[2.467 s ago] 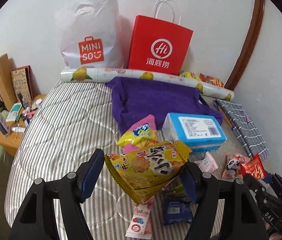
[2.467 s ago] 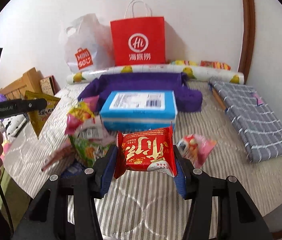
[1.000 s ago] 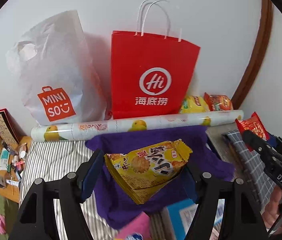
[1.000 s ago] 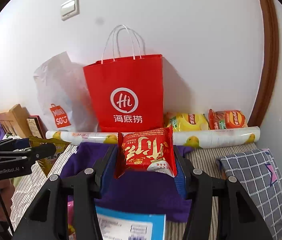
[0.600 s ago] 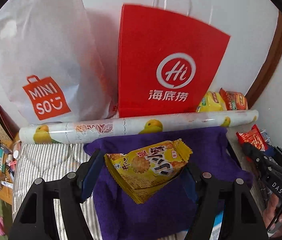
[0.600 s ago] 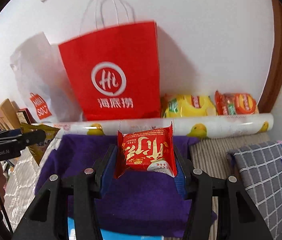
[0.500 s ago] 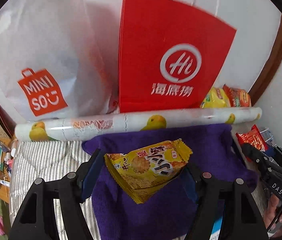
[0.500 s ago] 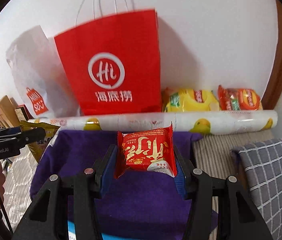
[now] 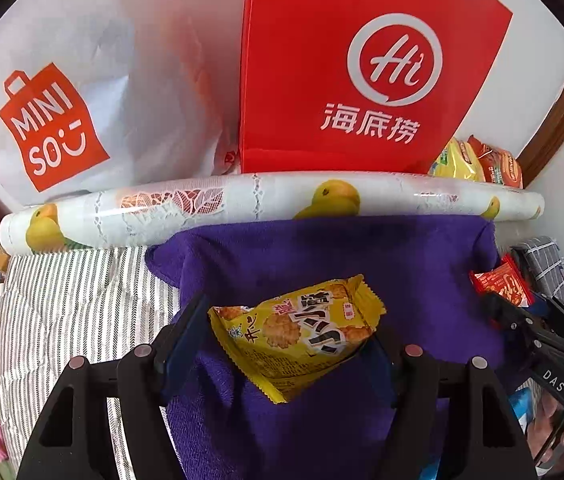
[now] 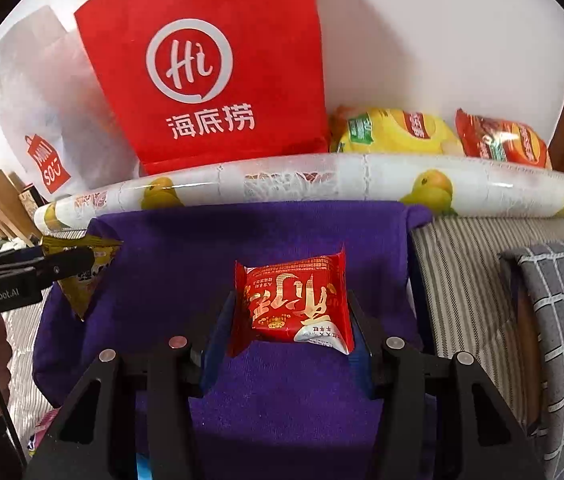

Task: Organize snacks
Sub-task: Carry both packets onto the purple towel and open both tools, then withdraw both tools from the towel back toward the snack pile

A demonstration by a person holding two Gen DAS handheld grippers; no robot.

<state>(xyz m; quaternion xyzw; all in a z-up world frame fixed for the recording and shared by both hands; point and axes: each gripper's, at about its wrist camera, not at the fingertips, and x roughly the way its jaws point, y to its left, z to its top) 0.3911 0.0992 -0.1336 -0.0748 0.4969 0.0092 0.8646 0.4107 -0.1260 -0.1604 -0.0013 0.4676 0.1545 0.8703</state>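
The left gripper (image 9: pixel 288 332) holds a yellow cracker packet (image 9: pixel 298 334) pinched between its two jaws, the packet tilted so that one crimped corner sticks up past the right jaw and the other end droops below the left one. Beneath and ahead of those jaws spreads a purple towel (image 9: pixel 322 252), lying on a striped bed cover (image 9: pixel 69 292) that shows out to the left of the left jaw. The right gripper (image 10: pixel 290 312) is clamped on a red snack packet (image 10: pixel 292 304), which sits squarely between its jaws with its printed face toward the camera and its top edge rising above the fingertips. Straight ahead of both pairs of jaws, past the far edge of the towel, lies a long roll printed with yellow fruit (image 10: pixel 322 182), stretched crosswise. Behind the roll stands a red paper bag (image 10: pixel 217 68) against the wall, with a white plastic shopping bag (image 9: pixel 65 92) to its left. To the right of the red bag, behind the roll, a yellow chip bag (image 10: pixel 394 132) and an orange chip bag (image 10: pixel 502 140) rest side by side. Off to the right of the right gripper's jaws lies a grey checked cloth (image 10: pixel 562 320).
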